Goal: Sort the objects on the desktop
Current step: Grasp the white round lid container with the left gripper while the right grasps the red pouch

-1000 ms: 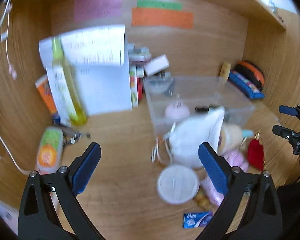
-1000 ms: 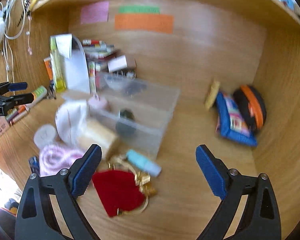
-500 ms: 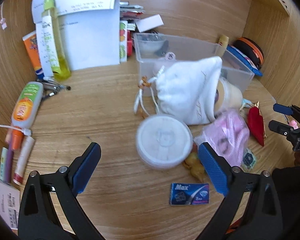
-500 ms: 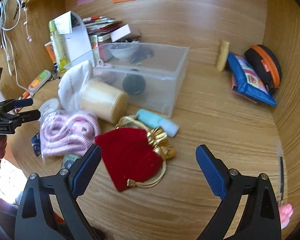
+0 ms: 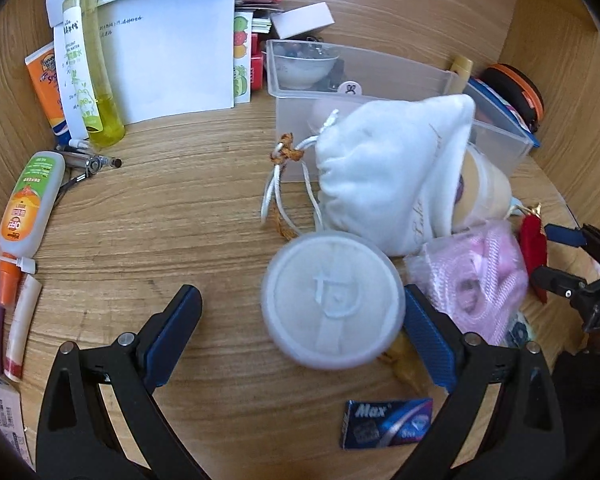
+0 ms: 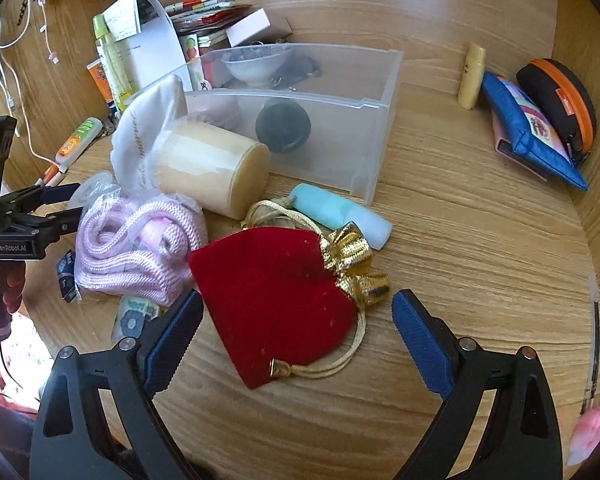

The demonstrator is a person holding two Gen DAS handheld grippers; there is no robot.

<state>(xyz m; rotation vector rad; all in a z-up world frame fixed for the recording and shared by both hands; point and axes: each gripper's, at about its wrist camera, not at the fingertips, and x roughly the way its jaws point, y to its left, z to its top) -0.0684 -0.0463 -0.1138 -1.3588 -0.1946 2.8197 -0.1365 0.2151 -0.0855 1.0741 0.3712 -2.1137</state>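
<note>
My left gripper (image 5: 300,336) is open, low over the wooden desk, its jaws around a round white lidded container (image 5: 332,300). Behind that lie a white drawstring pouch (image 5: 392,172), a cream jar (image 5: 486,188) and a pink cord bundle (image 5: 472,280). My right gripper (image 6: 298,338) is open around a red velvet pouch (image 6: 276,300) with gold trim. Beyond it are a light blue tube (image 6: 340,214), the cream jar (image 6: 210,168) and a clear plastic bin (image 6: 332,120). The left gripper shows in the right wrist view (image 6: 52,204), the right gripper in the left wrist view (image 5: 556,256).
Bottles and tubes (image 5: 32,200) lie at the left, papers (image 5: 168,52) and a yellow spray bottle (image 5: 92,80) at the back. A blue razor-blade box (image 5: 386,424) lies in front. A blue pouch (image 6: 528,128), an orange-rimmed case (image 6: 560,100) and a yellow tube (image 6: 472,76) sit at the right.
Both grippers have come down and forward towards the desk. The left now brackets the round container; the right now brackets the red pouch. Both stay open.
</note>
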